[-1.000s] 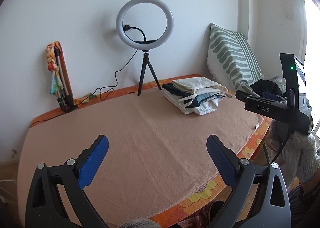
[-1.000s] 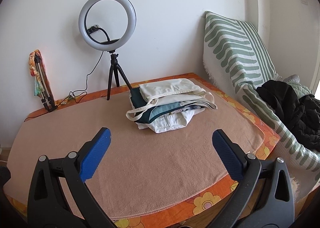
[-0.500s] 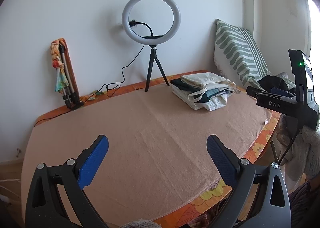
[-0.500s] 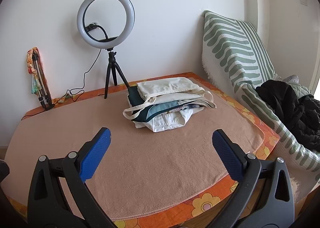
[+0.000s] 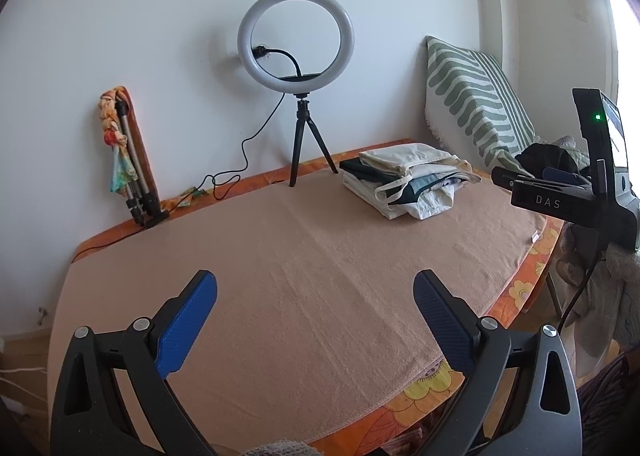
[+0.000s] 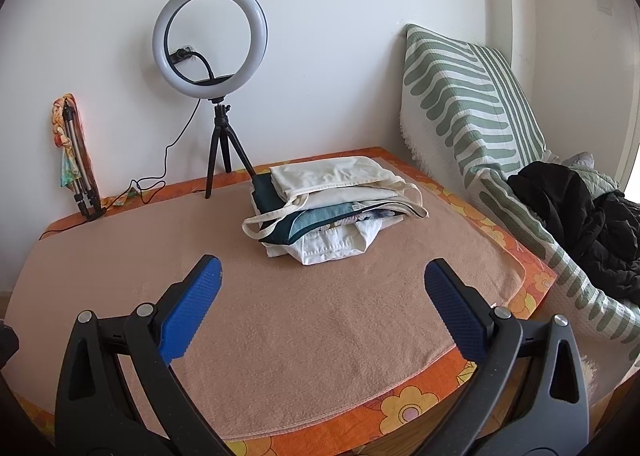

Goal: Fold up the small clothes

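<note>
Both grippers hang above the near edge of the bench with jaws spread wide and nothing between them: the left gripper (image 5: 315,290) over the near left part, the right gripper (image 6: 322,278) further right, facing the clothes. Under them lies a tan terry cloth (image 6: 304,320), bare and flat, spread across the bench over an orange flowered cover (image 6: 404,408).

Further in, toward the far right of the cloth, sits the stack of small clothes (image 6: 332,208): a cream piece on top, dark teal and pale blue layers beneath, white fabric at the bottom, with a cream strap looping out on its near left side. It looks already folded, though loosely.

Behind it stand a white ring light on a black tripod (image 6: 210,40) against the wall and, far left, a folded tripod wrapped in a coloured scarf (image 6: 74,160). A green-striped cushion (image 6: 472,96) leans at the far right.

To do the next step well, I'd say take only the top garment by its near edge, avoid snagging the loose strap, and bring it to the open cloth nearby.
</note>
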Motion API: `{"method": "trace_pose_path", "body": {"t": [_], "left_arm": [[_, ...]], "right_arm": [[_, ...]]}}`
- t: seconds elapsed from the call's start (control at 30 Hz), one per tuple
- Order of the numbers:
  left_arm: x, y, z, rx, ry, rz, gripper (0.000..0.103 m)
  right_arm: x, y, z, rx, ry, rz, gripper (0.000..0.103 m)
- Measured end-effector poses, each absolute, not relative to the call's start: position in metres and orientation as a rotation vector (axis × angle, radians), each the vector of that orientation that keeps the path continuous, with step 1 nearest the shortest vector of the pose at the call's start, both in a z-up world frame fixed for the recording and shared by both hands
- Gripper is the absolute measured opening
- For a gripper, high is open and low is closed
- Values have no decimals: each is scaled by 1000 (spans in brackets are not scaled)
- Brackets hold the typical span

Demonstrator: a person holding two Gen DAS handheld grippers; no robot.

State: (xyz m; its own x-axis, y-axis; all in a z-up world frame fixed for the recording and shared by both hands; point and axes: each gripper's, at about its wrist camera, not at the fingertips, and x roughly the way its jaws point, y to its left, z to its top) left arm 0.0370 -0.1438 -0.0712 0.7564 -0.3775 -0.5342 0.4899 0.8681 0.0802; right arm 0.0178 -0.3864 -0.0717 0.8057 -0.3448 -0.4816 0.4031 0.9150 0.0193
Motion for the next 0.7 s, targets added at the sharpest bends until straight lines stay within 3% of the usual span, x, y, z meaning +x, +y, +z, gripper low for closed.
{"method": "trace_pose_path", "body": {"t": [0.7], "left_arm": [[33, -139, -69, 216, 480, -475, 99]], "right_arm": [[18, -383, -72, 112, 488, -399, 103]]}}
